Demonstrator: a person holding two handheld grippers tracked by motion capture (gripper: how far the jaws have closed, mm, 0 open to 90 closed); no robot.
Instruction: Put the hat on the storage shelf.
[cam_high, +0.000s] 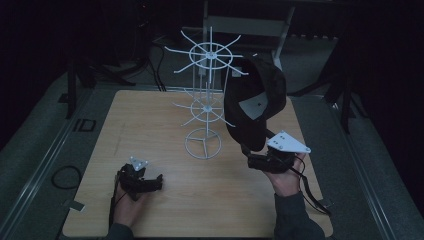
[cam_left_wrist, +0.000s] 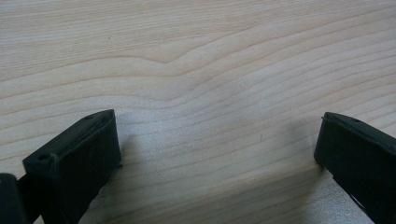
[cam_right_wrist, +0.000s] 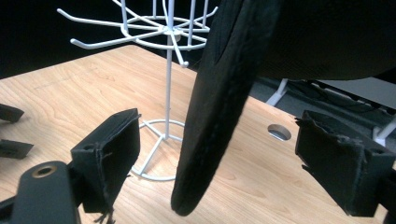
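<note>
Your left gripper rests low on the pale wooden table, near its front left part, and in the left gripper view its two black jaws stand wide apart over bare wood grain with nothing between them

Your right gripper sits at the right side of the table, topped by its grey three-cornered plate, with your right hand under it. In the right gripper view its jaws are spread wide, and the curved brim of the black fabric baseball cap hangs down in the gap between them, touching neither pad as far as you can see

From the high view the cap hangs tilted, its open underside turned toward you, with a pale label showing inside. Its crown is up beside the outer arms of the upper ring of the white wire two-tier spinning display stand; whether it is hooked on one of those arms you cannot tell. The brim points down toward your right gripper

The stand itself is upright near the table's middle, on a round wire base, with a smaller ring of arms halfway up its post. It stands between your two grippers, nearer the right one
</note>
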